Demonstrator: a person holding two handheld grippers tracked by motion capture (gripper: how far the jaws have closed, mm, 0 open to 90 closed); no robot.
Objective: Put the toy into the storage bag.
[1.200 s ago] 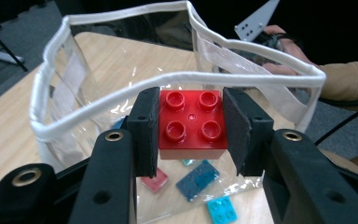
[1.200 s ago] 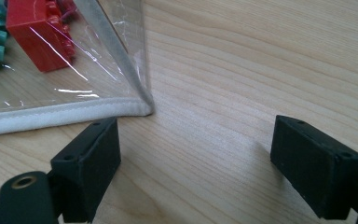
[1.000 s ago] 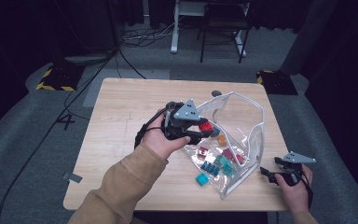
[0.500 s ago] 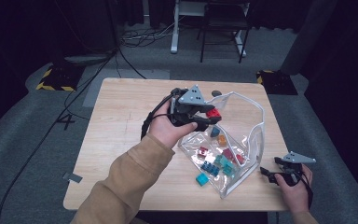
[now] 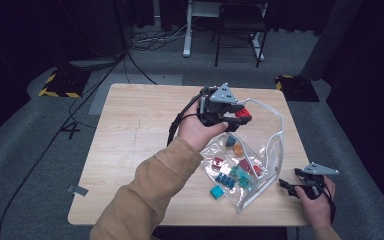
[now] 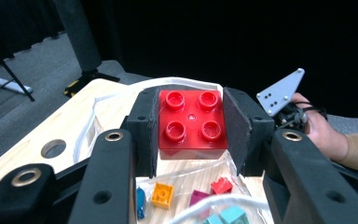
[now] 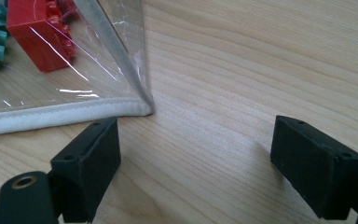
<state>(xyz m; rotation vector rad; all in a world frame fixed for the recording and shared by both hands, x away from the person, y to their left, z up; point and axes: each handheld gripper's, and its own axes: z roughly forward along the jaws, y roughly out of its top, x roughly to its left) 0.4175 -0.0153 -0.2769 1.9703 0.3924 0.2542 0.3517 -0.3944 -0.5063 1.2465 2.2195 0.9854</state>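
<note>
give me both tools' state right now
Left tool: closed on the red brick, held above the clear bag.
Right tool: open, holding nothing, over the table beside the bag's corner.

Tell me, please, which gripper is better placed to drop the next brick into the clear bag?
Left. The left gripper already clamps the red brick above the clear bag, while the right gripper is open near the bag's corner, holding nothing.
</note>
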